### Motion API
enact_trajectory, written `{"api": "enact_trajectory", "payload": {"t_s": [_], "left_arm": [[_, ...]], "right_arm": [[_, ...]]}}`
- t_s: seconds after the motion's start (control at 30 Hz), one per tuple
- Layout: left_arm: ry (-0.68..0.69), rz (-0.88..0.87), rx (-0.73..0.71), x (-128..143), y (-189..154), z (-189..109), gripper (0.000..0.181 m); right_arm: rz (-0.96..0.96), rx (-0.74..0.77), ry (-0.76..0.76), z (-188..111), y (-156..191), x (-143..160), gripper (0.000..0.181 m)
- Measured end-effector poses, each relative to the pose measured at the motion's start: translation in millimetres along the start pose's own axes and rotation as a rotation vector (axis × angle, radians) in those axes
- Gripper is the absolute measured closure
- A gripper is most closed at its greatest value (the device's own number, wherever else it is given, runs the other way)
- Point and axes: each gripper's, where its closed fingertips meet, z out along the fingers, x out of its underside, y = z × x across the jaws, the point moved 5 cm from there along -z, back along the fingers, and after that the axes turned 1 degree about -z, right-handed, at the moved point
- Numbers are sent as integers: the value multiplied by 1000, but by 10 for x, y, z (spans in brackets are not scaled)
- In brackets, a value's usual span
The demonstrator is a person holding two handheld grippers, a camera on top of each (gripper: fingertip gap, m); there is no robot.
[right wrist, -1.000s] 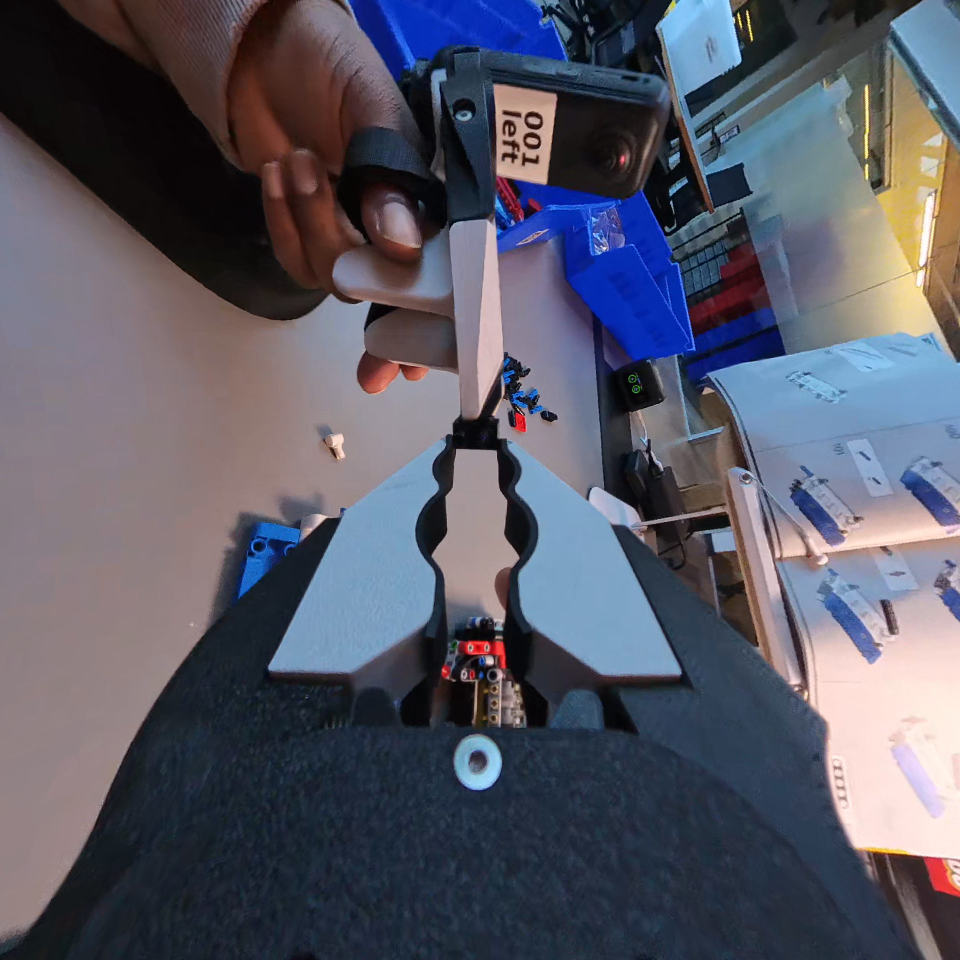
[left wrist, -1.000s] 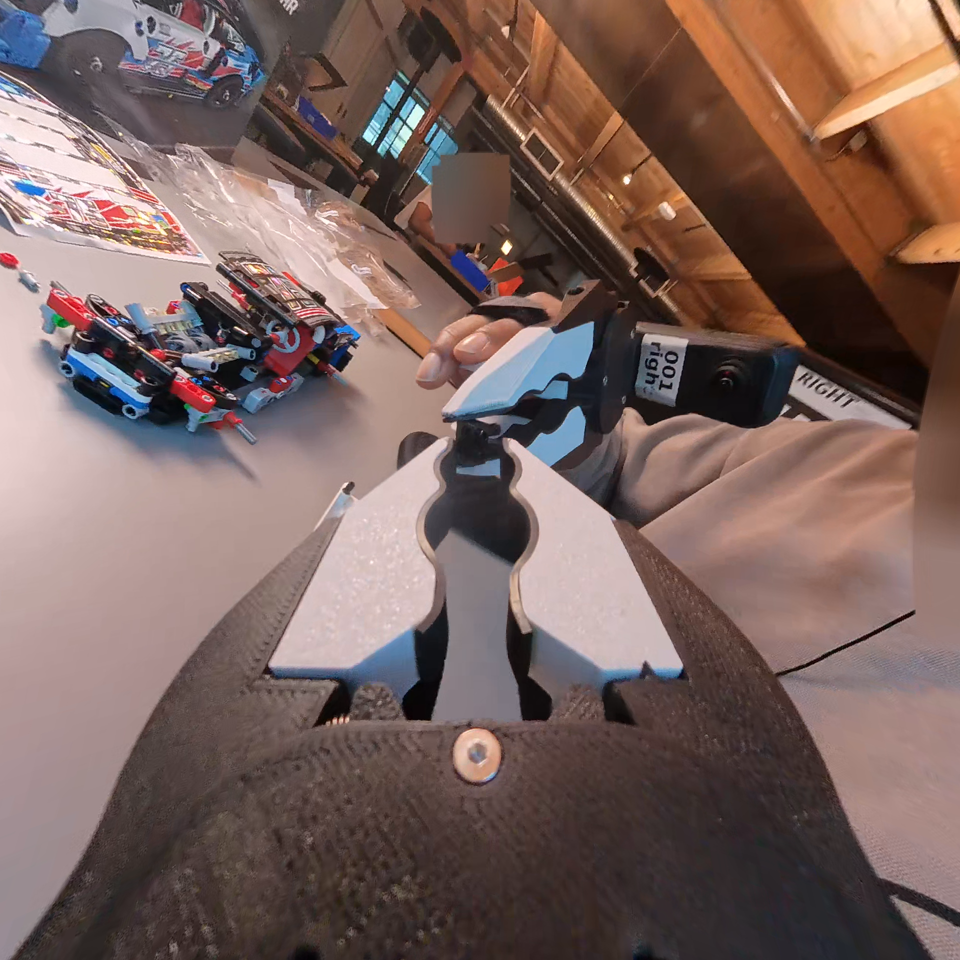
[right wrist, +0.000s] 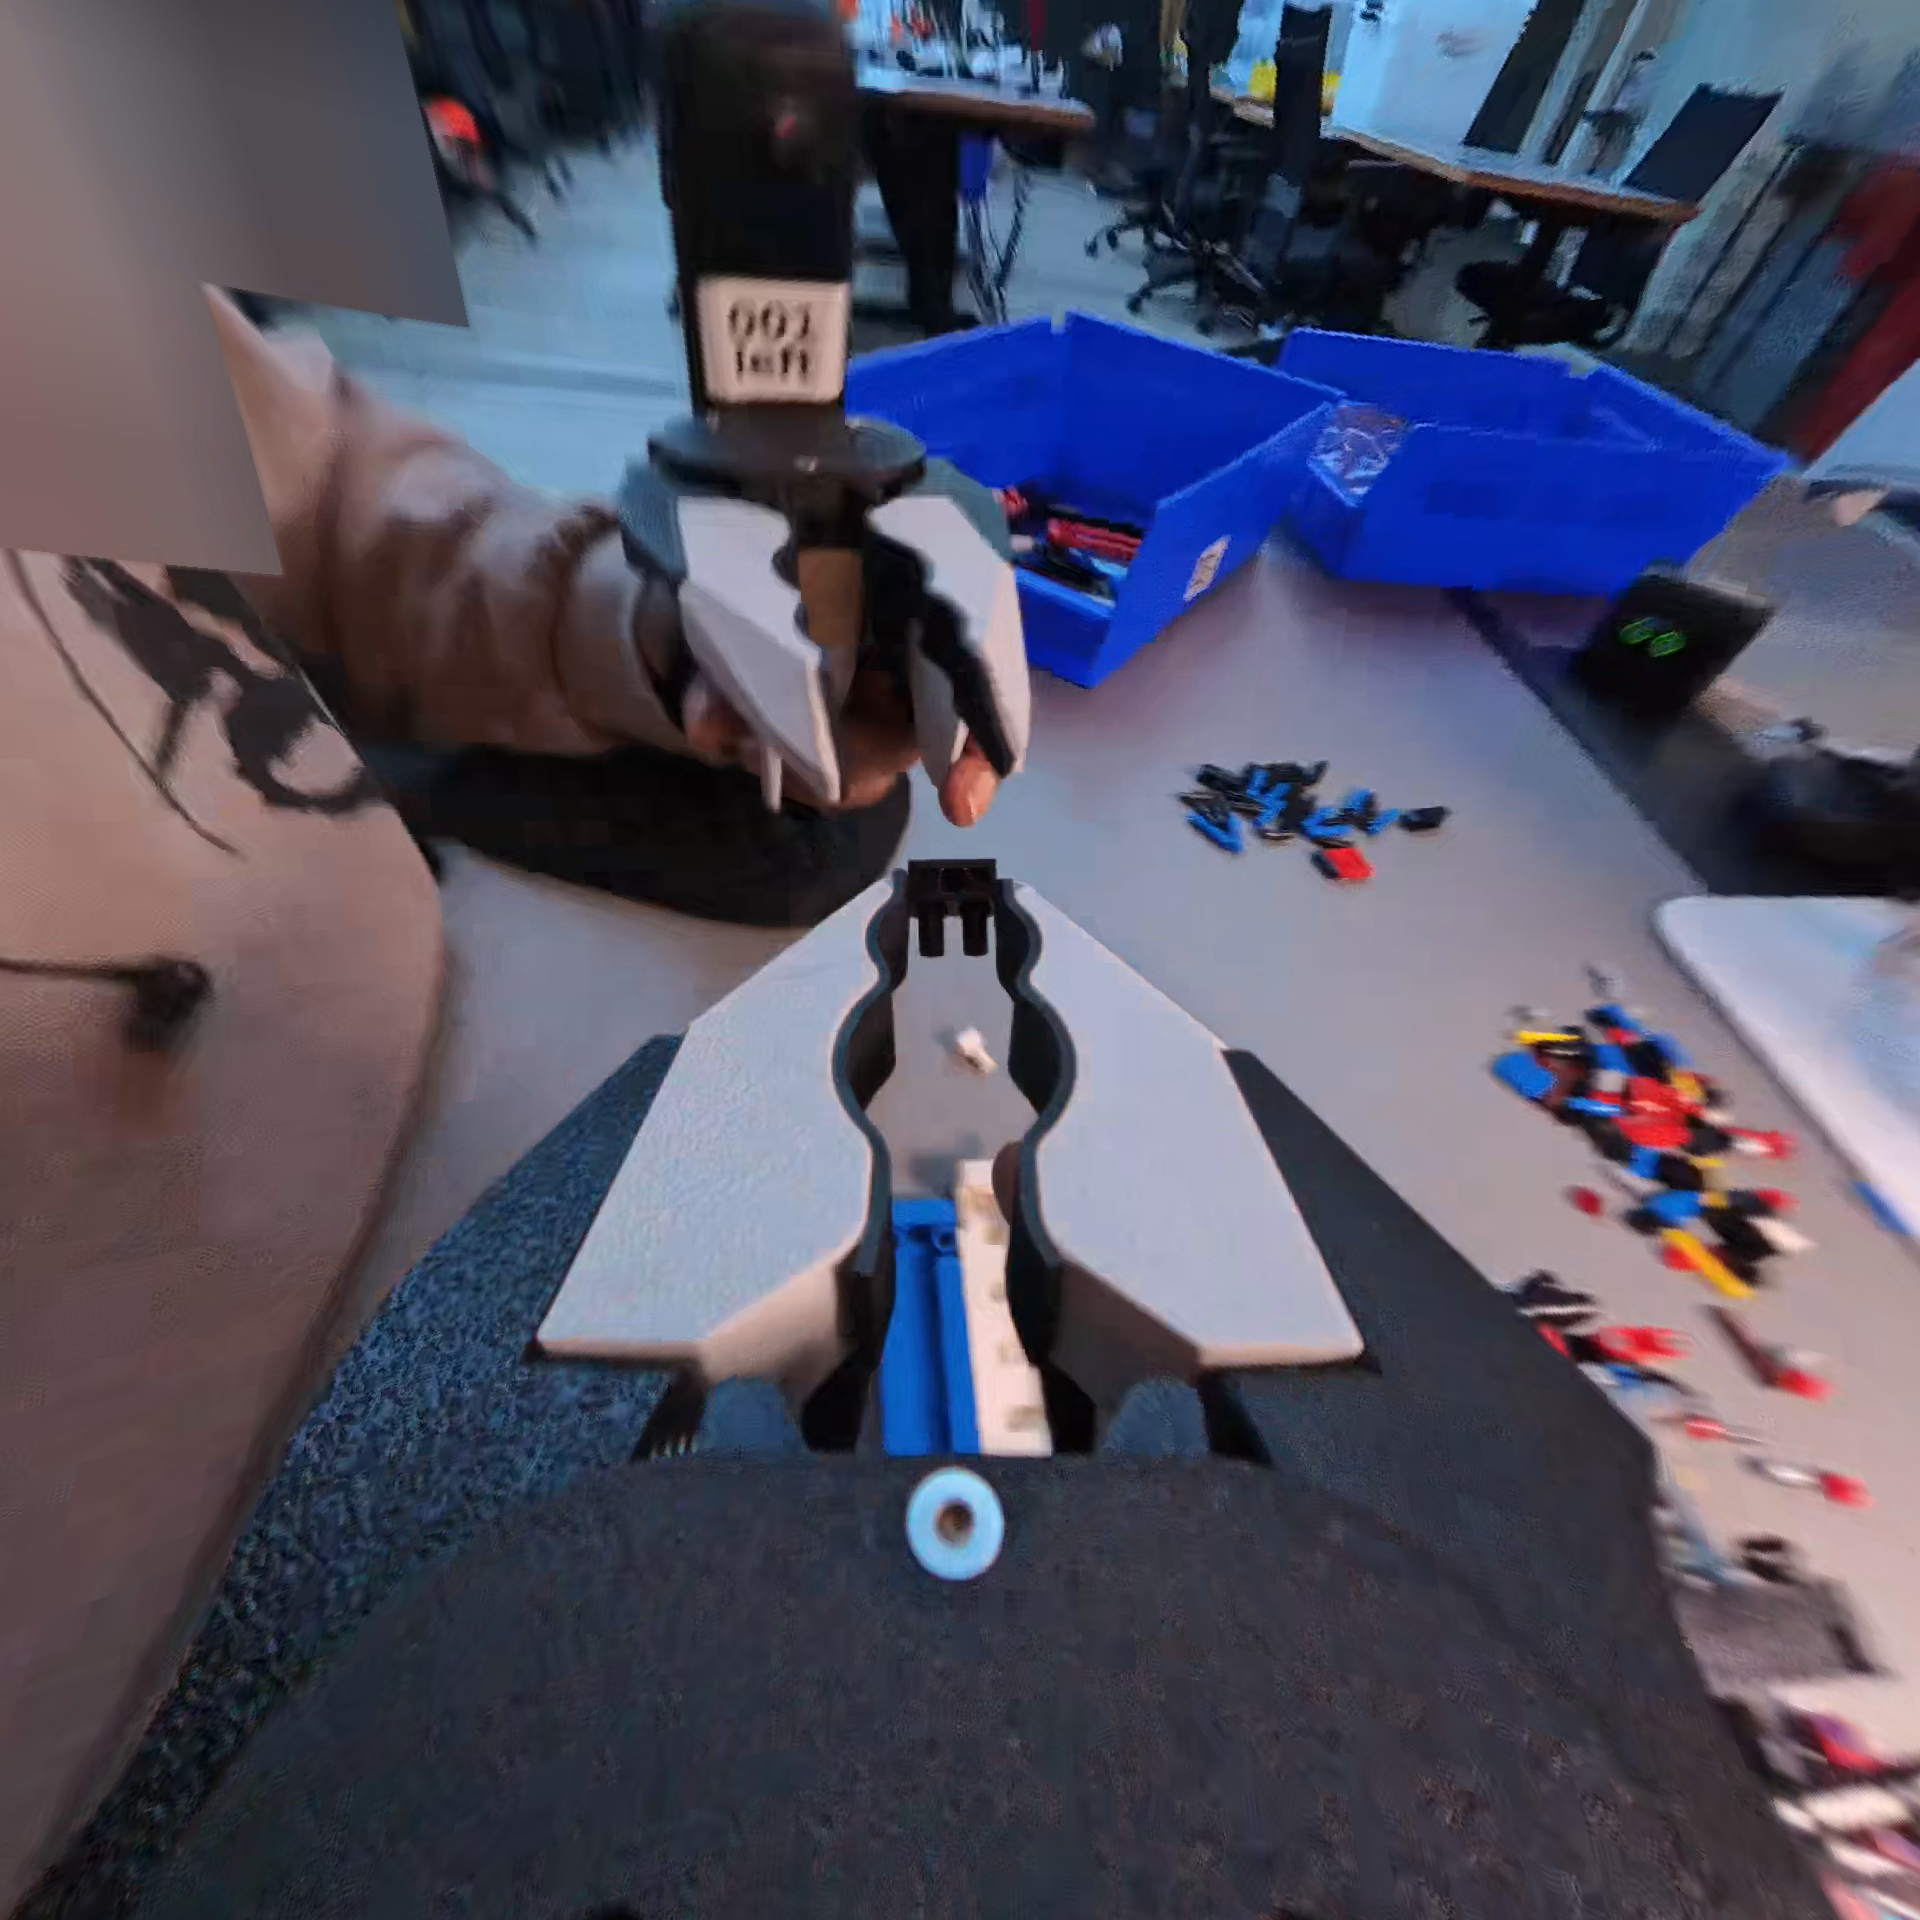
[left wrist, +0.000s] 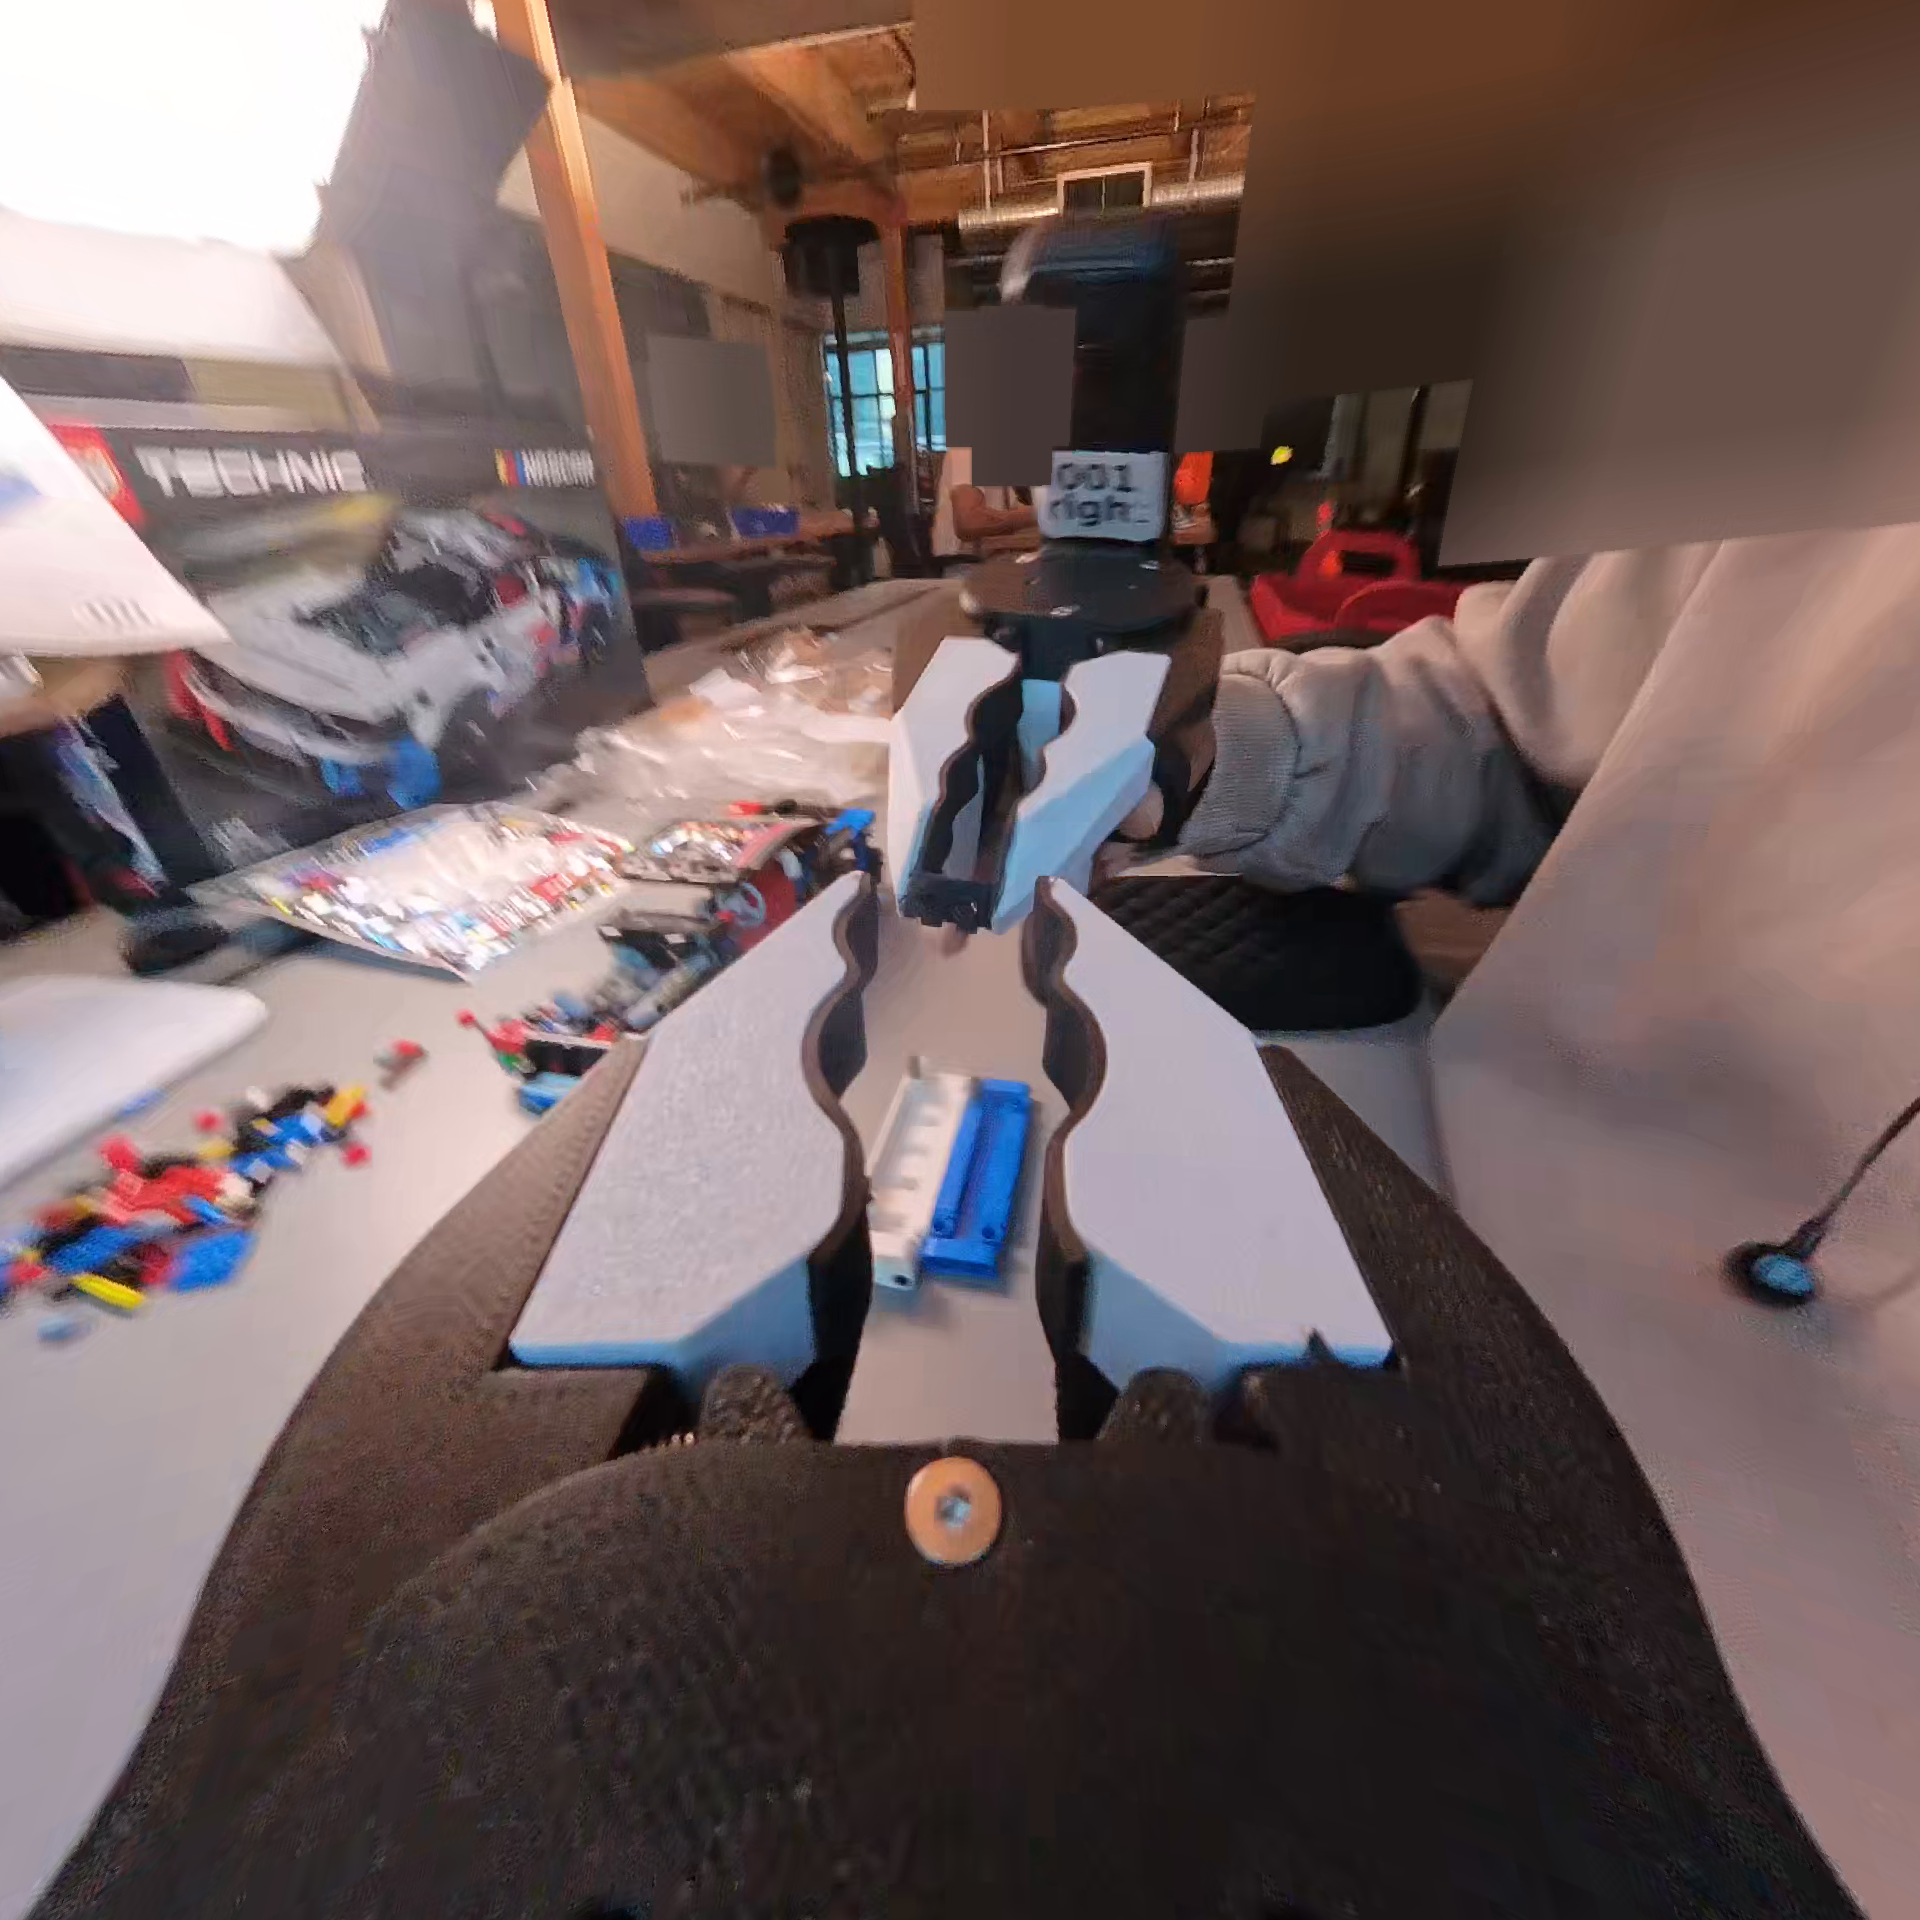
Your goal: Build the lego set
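My right gripper point(right wrist: 951, 888) is shut on a small black lego connector point(right wrist: 951, 909) at its tips, held above the grey table point(right wrist: 1247, 935). In the left wrist view the right gripper point(left wrist: 956, 909) points toward me with the black connector point(left wrist: 938, 912) at its tip. My left gripper point(left wrist: 951, 899) is open and empty, just short of that connector. It also shows in the right wrist view point(right wrist: 899, 774), jaws apart. A white-and-blue lego assembly point(left wrist: 951, 1174) lies on the table under both grippers, also visible in the right wrist view point(right wrist: 956, 1330). The partly built car point(left wrist: 665, 956) sits to the left.
A pile of loose bricks point(left wrist: 156, 1195) lies left, with a sticker sheet point(left wrist: 436, 883), plastic bags point(left wrist: 748, 727) and the set box point(left wrist: 395, 623) behind. Two blue bins point(right wrist: 1091, 488), a heap of blue and black pins point(right wrist: 1299, 810), a mixed pile point(right wrist: 1642, 1132) and a white pin point(right wrist: 968, 1047) lie nearby. Less than 4 cm separates the two grippers' tips. My right gripper's tips are some 20 cm from the partly built car point(left wrist: 665, 956).
My left gripper has opened and drawn back from the black connector that both tips met on. My right gripper keeps the connector. Both grippers have swung level over the white-and-blue assembly.
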Motion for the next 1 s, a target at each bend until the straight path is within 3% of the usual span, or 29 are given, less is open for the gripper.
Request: {"api": "enact_trajectory", "payload": {"t_s": [0.07, 0.2, 0.43, 0.57, 0.67, 0.73, 0.87, 0.93, 1.0], "left_arm": [[33, -171, 74, 64, 33, 16, 146], [151, -233, 79, 217, 34, 92, 151], [145, -582, 125, 278, 108, 111, 162], [150, -601, 121, 296, 130, 113, 172], [172, -621, 103, 327, 191, 89, 172], [191, -642, 75, 354, 261, 26, 172], [240, -702, 20, 437, 340, -64, 172], [265, -731, 15, 490, 344, -53, 172], [288, -733, 12, 531, 342, -27, 172]], "right_arm": [[-198, 67, 94, 37, 51, 55, 168], [-312, 85, 116, 106, 147, 59, 168], [-558, 188, 201, 155, 166, 73, 168], [-607, 222, 229, 181, 149, 96, 168], [-528, 190, 205, 166, 121, 119, 162], [-369, 117, 276, 82, 12, 239, 136], [-89, -88, 541, -143, -216, 795, 127], [11, -148, 582, -126, -290, 955, 122], [61, -209, 601, -61, -315, 1029, 132]]}}
